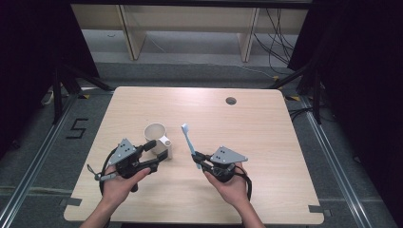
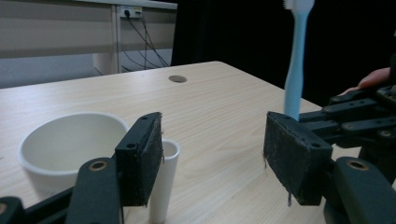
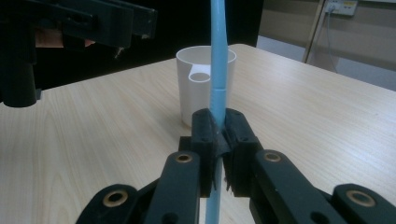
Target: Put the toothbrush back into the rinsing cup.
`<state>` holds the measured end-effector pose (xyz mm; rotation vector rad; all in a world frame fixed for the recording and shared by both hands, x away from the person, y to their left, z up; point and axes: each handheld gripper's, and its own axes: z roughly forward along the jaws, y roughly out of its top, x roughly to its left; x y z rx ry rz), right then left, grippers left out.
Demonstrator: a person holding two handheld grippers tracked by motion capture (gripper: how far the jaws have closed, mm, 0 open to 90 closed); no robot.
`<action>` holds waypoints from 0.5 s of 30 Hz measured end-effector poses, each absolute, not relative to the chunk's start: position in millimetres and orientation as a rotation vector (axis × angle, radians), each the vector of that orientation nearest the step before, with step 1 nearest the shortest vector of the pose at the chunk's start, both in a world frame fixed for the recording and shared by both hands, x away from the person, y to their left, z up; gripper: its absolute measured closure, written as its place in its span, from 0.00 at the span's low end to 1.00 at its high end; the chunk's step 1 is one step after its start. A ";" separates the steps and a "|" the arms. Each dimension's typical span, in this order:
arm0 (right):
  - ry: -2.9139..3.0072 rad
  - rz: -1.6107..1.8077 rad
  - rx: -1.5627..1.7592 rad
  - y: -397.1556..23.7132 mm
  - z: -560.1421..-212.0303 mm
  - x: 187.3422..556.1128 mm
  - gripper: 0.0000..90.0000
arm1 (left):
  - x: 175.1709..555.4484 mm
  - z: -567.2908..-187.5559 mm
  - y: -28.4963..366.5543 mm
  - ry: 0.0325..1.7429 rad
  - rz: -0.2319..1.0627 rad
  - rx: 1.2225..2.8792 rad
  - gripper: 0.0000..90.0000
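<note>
A white cup (image 1: 155,133) with a small tube (image 1: 165,141) on its side stands on the table's near left. My left gripper (image 1: 157,153) is open just in front of it. In the left gripper view the cup (image 2: 70,140) and tube (image 2: 166,182) lie beside the left pad, and nothing is between the pads of this gripper (image 2: 212,149). My right gripper (image 1: 197,159) is shut on the lower handle of a light blue toothbrush (image 1: 188,137), which stands tilted with its bristle head up. In the right gripper view the toothbrush (image 3: 218,56) rises from the closed gripper (image 3: 218,135), with the cup (image 3: 205,84) behind it.
The wooden table (image 1: 261,142) has a round cable hole (image 1: 231,100) near its far edge. Behind the table are desk legs and loose cables on the floor. The toothbrush (image 2: 296,60) stands to the right in the left gripper view.
</note>
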<state>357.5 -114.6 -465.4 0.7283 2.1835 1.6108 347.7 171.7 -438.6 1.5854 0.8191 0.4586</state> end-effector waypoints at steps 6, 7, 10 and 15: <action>2.154 1.624 0.735 -112.4 -466.1 357.9 0.94 | 350.9 -430.6 154.1 0.788 0.426 1.603 0.44; 2.153 1.618 0.725 -112.3 -466.0 358.0 0.94 | 351.5 -429.7 151.8 0.779 0.424 1.614 0.44; 2.141 1.623 0.732 -111.9 -465.6 357.7 0.94 | 352.7 -427.2 144.3 0.767 0.405 1.610 0.45; 2.114 1.619 0.750 -111.7 -463.3 357.2 0.94 | 353.7 -422.6 135.0 0.743 0.392 1.612 0.48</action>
